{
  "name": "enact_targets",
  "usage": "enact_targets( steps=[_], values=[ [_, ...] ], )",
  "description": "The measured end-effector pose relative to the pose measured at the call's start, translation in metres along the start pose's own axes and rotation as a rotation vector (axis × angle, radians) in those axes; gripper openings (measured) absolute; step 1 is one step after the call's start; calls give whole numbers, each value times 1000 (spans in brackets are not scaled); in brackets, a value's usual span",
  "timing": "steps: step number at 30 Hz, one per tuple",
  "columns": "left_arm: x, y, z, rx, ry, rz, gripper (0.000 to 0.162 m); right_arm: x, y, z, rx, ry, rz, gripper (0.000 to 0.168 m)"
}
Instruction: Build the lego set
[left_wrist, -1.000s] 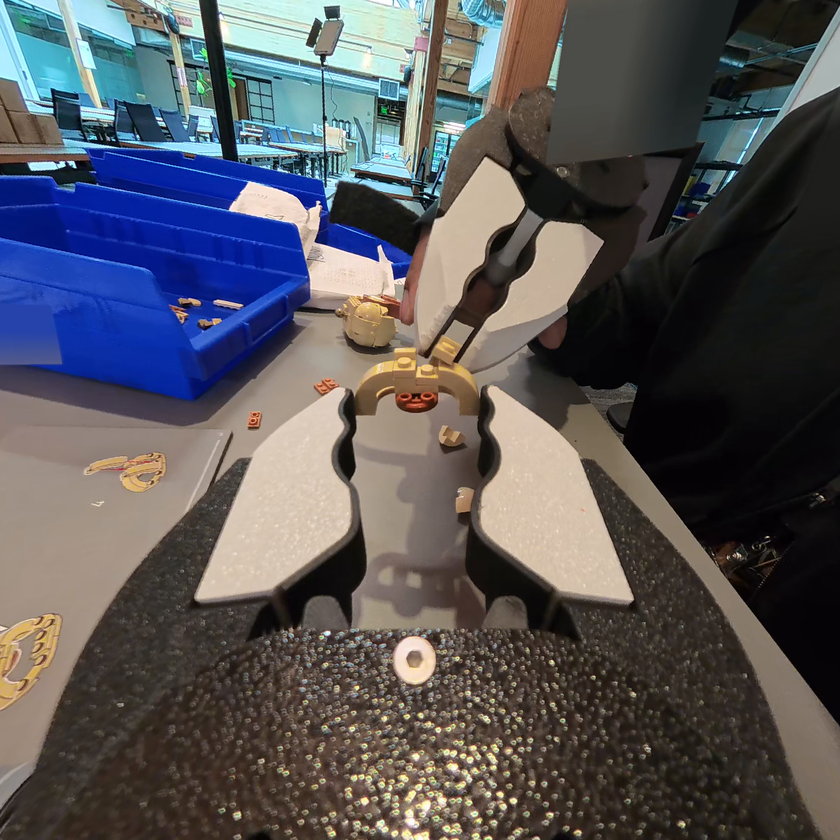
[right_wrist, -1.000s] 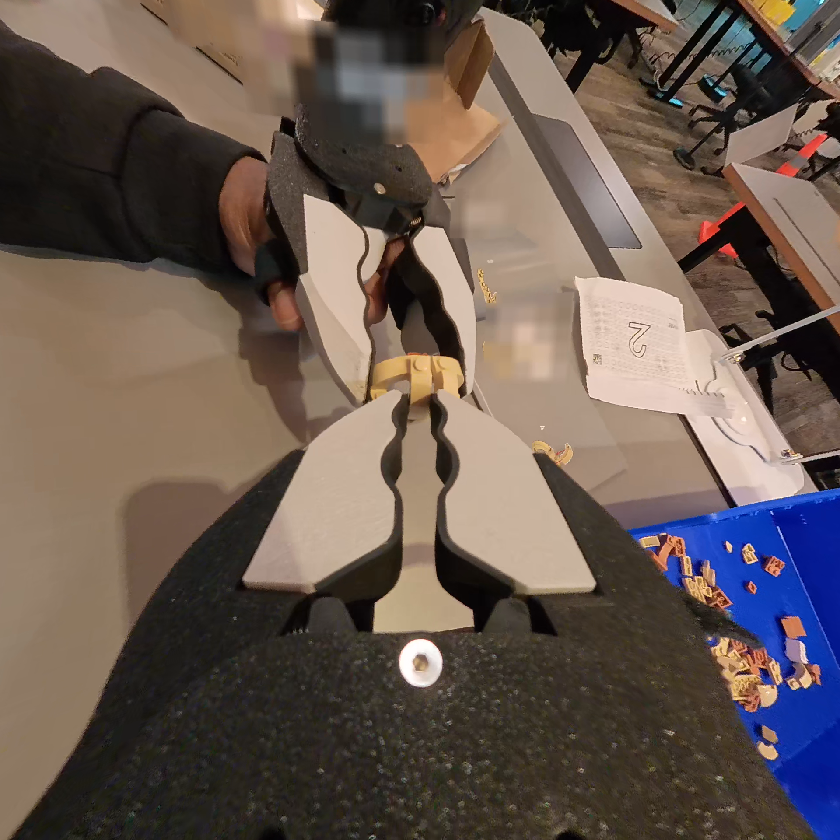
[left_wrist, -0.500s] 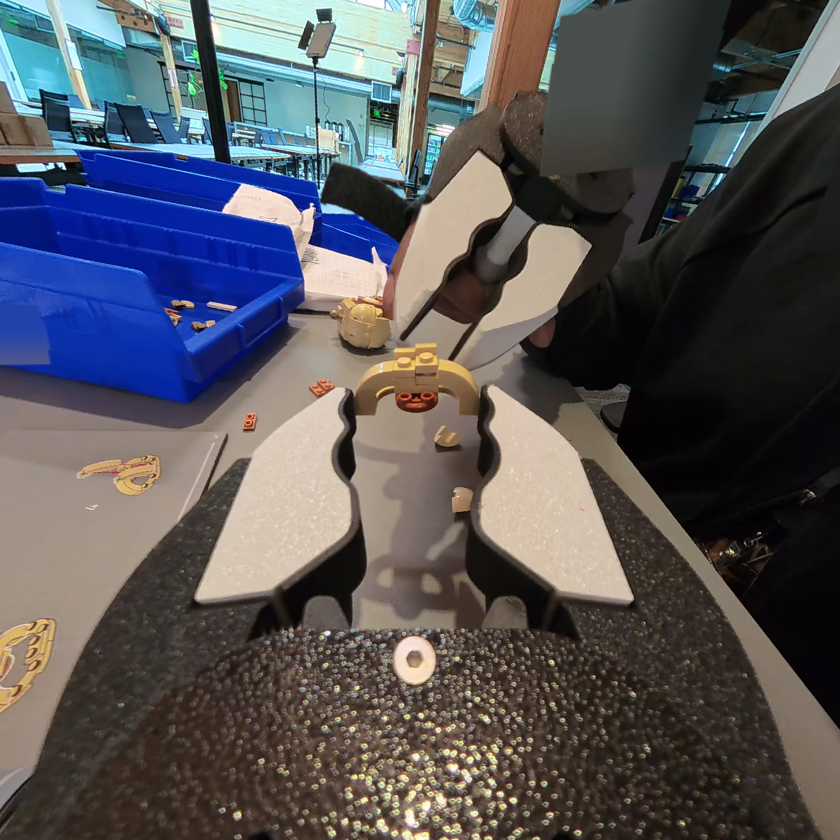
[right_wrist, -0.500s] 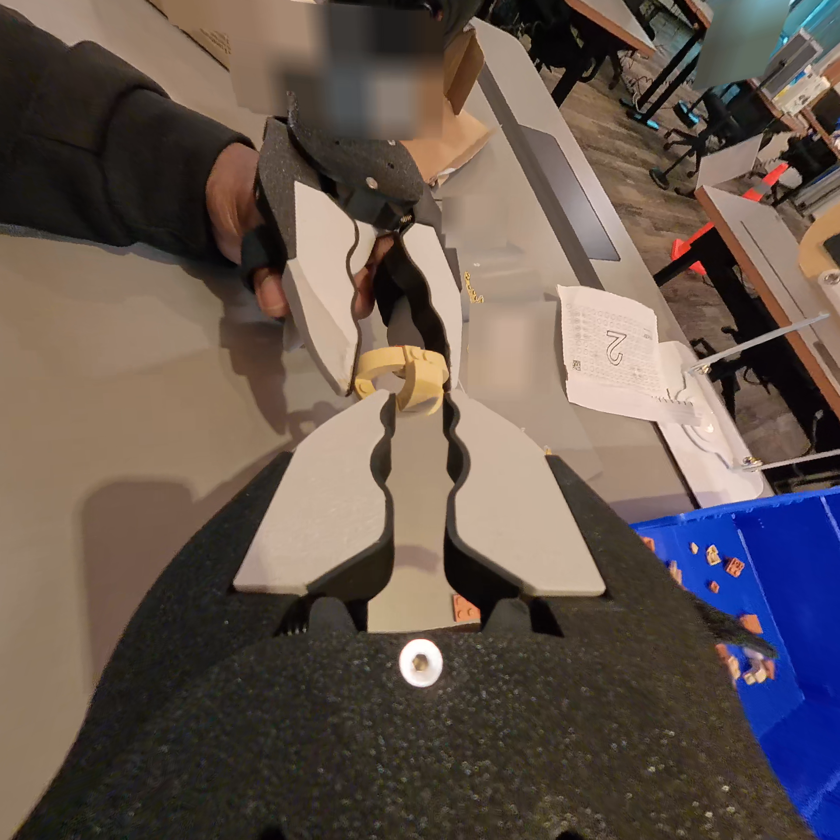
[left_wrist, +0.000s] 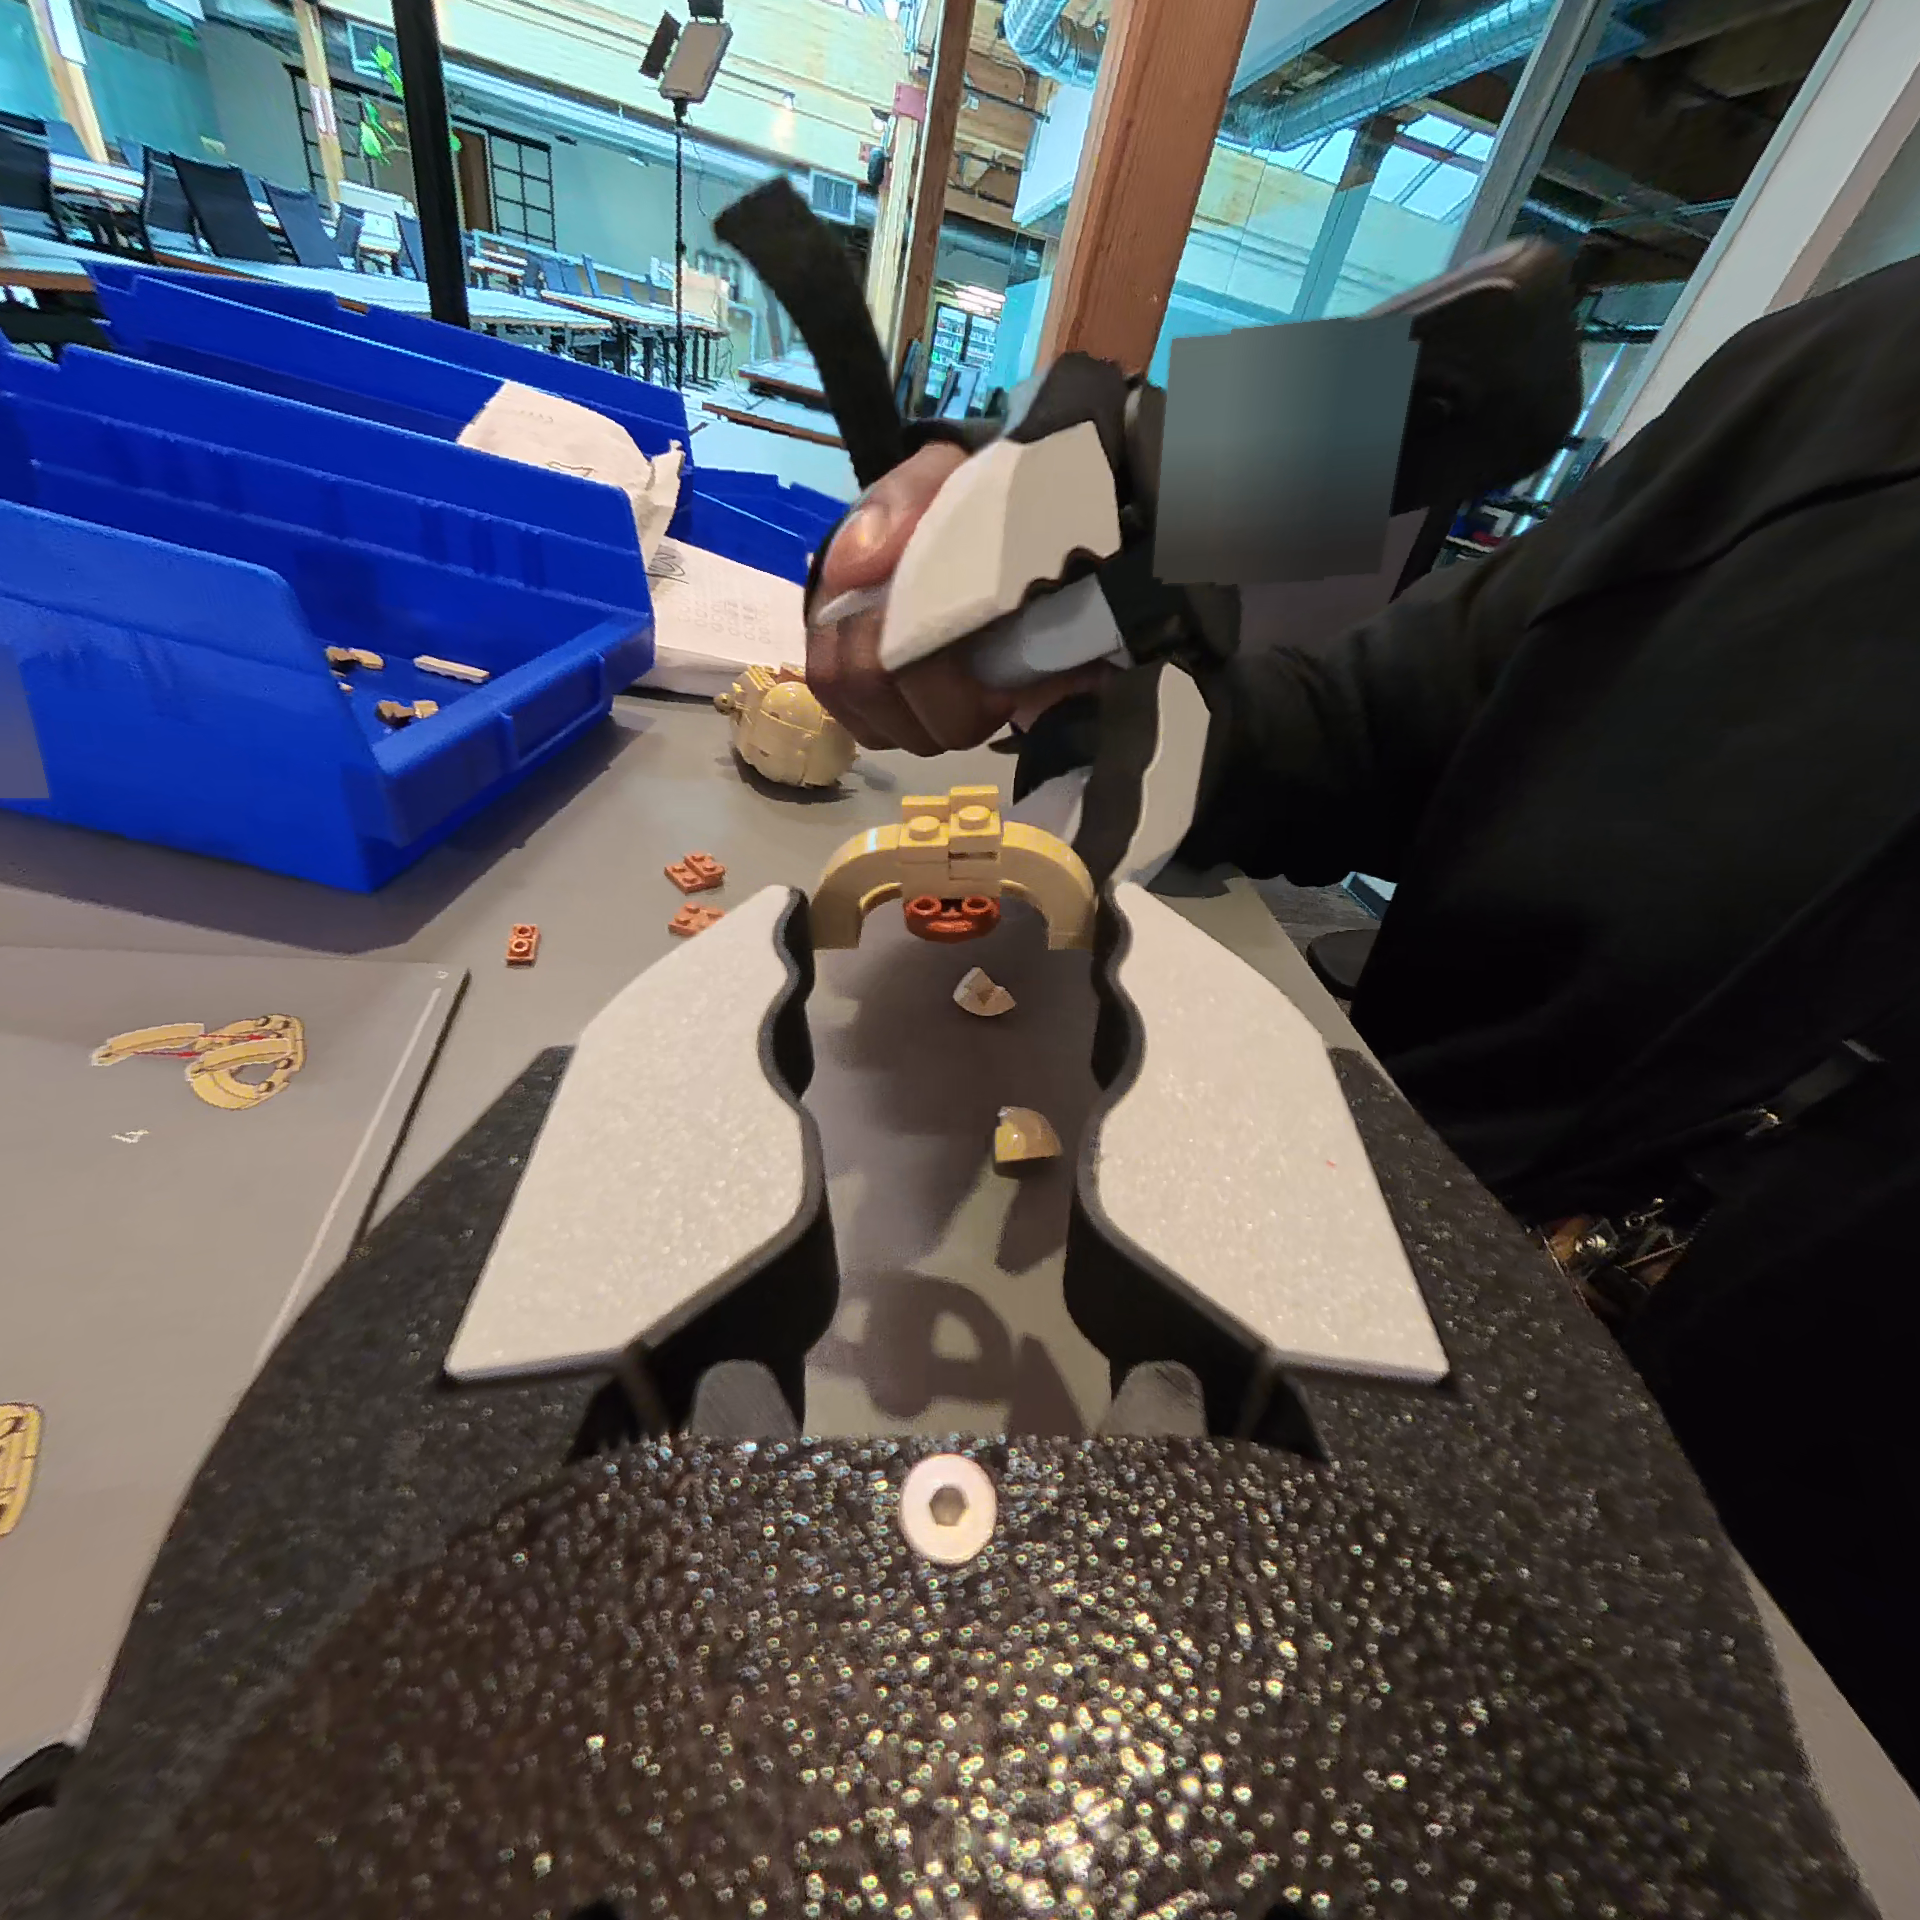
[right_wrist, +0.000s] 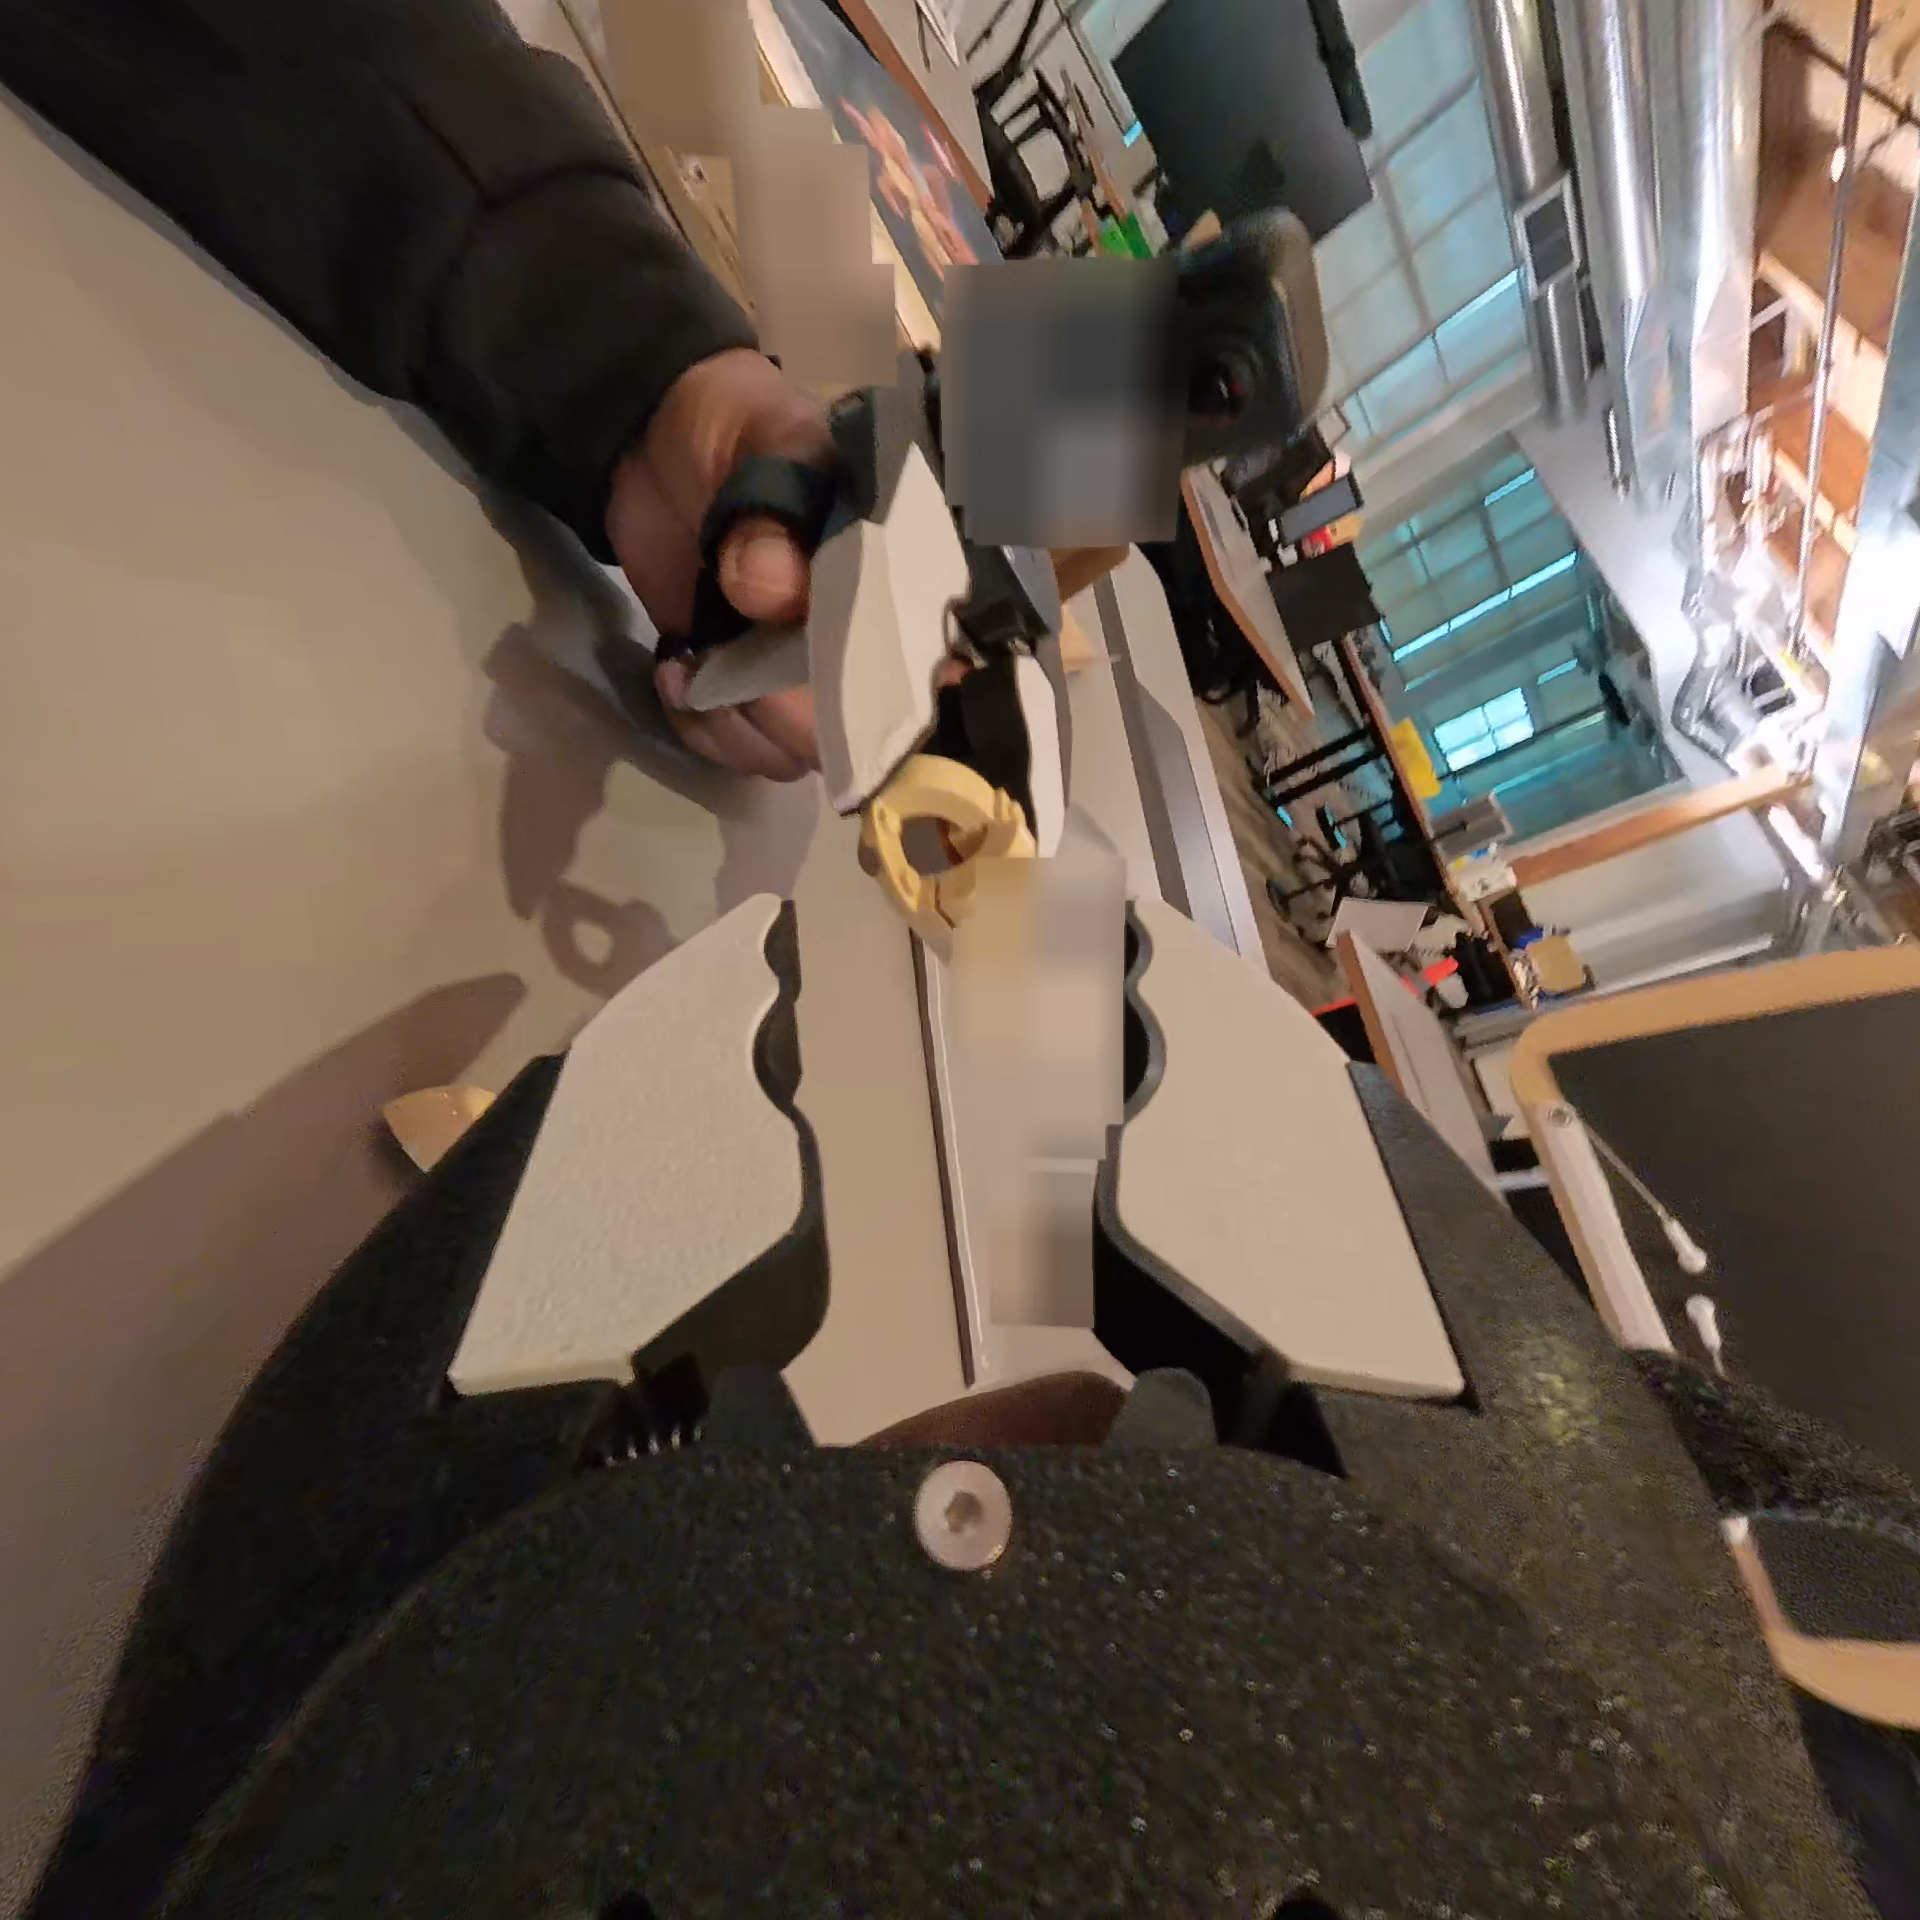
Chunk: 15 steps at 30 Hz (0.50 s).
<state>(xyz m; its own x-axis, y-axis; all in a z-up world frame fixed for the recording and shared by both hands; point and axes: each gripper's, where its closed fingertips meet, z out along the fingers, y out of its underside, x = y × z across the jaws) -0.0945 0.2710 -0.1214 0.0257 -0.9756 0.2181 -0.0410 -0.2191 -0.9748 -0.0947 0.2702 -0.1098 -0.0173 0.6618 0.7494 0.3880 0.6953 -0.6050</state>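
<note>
Your left gripper (left_wrist: 951, 914) grasps the tan arch assembly (left_wrist: 954, 868) by its ends above the grey table (left_wrist: 623, 831); your right gripper (right_wrist: 956, 935), jaws apart and empty, hovers nearby, so approach its top studs squarely.

- Location type: open-plan industrial workshop or lab.
- Grey worktop (left_wrist: 260, 914) carrying blue parts bins (left_wrist: 312, 665) that hold small bricks.
- Background: rows of tables with black chairs (left_wrist: 218, 223).
- Structure: timber posts (left_wrist: 1122, 177), exposed metal ducting (right_wrist: 1621, 166), large glazed walls.
- Light panel on a stand (left_wrist: 691, 62).
</note>
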Motion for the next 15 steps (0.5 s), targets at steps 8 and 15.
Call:
enact_targets(
  steps=[8, 15],
  values=[
    [3, 2, 1, -14, 21, -26, 51, -9, -6, 14, 11, 10, -153, 53],
    [4, 2, 2, -16, 35, -37, 51, -7, -5, 17, 9, 47, -190, 39]
  ],
)
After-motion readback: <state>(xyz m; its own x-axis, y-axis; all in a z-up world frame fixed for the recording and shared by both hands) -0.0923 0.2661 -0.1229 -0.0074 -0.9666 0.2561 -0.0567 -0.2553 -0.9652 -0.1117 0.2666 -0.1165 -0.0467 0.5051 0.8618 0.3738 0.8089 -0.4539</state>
